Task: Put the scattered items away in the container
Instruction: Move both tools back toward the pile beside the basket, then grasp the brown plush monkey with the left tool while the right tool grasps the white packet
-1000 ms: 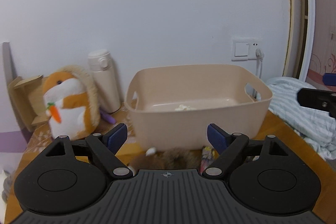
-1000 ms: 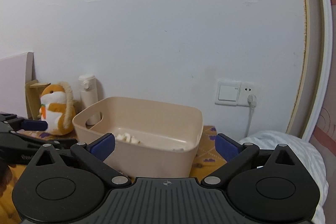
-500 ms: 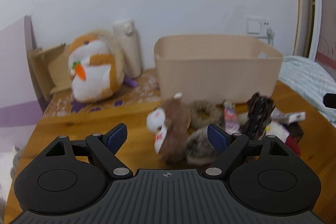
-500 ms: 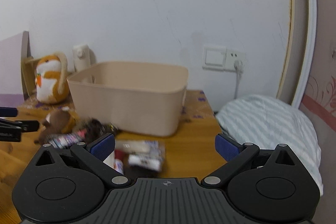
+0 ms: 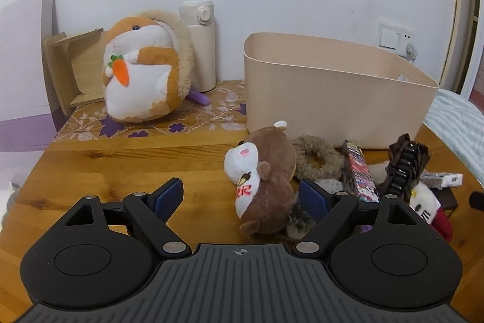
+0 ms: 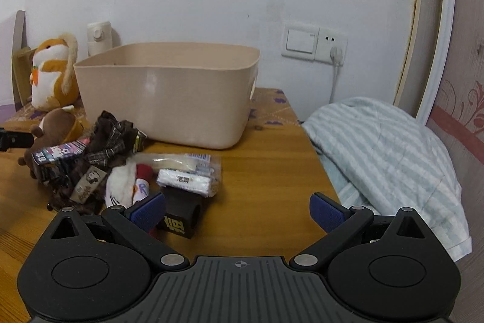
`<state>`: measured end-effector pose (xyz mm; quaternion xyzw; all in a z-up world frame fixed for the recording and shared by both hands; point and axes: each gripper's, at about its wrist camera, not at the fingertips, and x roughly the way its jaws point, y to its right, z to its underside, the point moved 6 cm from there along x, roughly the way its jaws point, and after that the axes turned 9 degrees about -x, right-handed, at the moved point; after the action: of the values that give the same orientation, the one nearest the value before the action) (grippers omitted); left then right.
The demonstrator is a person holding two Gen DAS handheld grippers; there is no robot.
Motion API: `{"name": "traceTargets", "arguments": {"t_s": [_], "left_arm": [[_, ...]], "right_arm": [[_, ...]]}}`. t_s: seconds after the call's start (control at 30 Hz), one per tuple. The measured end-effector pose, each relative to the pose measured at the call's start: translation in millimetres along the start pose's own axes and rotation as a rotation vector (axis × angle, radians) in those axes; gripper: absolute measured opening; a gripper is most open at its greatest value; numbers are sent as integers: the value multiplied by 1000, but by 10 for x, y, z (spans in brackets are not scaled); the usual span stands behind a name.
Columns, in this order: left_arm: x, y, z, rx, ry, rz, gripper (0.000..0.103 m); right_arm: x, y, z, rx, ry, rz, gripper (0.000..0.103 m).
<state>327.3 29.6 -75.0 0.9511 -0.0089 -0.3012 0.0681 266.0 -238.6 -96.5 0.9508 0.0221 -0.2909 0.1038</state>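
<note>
Left gripper (image 5: 240, 196), wide open, empty, straddling brown plush (image 5: 264, 186) for pickup; right gripper (image 6: 237, 211), open, empty, right of scattered pile (image 6: 121, 162); beige container (image 6: 169, 93) waits behind.

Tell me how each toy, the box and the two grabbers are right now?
left gripper: open, holding nothing.
right gripper: open, holding nothing.
beige bin: upright on the table, no lid.
brown plush: lying on its side.
orange hamster plush: sitting upright.
white bottle: upright, cap closed.
</note>
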Motion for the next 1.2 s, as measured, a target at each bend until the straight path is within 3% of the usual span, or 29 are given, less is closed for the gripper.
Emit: {"name": "traceTargets", "arguments": {"t_s": [0.33, 0.73, 0.9, 1.07, 1.2], "left_arm": [[270, 113, -16, -7, -19, 17, 85], [539, 43, 43, -41, -76, 28, 85], [637, -2, 59, -82, -111, 43, 85], [700, -17, 68, -107, -133, 55, 85], [716, -23, 78, -121, -141, 54, 85]], "right_arm": [[235, -95, -9, -41, -17, 12, 103], [419, -242, -198, -218, 23, 18, 101], [496, -283, -295, -258, 21, -14, 91], [546, -316, -336, -285, 21, -40, 87], [581, -350, -332, -288, 3, -78, 72]]}}
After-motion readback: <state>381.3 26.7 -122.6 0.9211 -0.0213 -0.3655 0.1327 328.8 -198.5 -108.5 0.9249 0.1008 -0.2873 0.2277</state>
